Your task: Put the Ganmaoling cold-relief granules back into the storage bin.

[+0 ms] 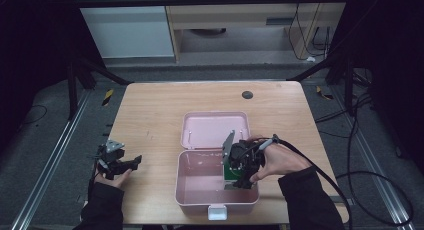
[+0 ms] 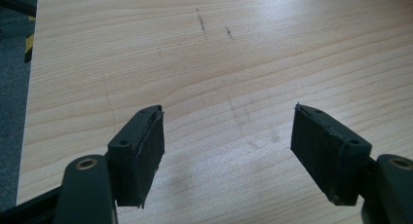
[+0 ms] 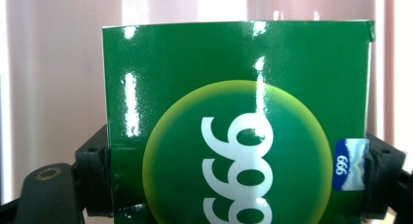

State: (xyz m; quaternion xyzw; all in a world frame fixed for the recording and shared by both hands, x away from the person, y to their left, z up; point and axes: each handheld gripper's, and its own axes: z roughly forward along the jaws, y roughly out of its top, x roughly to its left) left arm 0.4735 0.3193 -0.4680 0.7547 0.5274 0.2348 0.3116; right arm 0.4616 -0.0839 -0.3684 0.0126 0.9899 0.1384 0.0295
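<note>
Lowering the green box (image 3: 238,126), pinched in the right hand-held gripper (image 1: 241,171), flat into the pink case (image 1: 200,190) (left hand-held gripper (image 2: 226,151) spread, idle above the table (image 1: 150,115)), releasing only once seated.

In the left gripper view, the left gripper (image 2: 226,156) hung over a pale wooden table (image 2: 234,63), its two black jaws spread wide apart with nothing between them. The left jaw rose from the lower left corner, the right jaw from the lower right, and each carried a flat dark pad (image 2: 148,153) turned inward. A round brass-coloured rivet (image 2: 86,163) sat at the base of the left jaw. Bare wood grain ran across the table, with a few short dark scratches (image 2: 200,22) towards its far edge. Along the table's left edge lay a strip of grey floor (image 2: 12,112), bearing a small yellow-and-black marker (image 2: 29,46).
</note>
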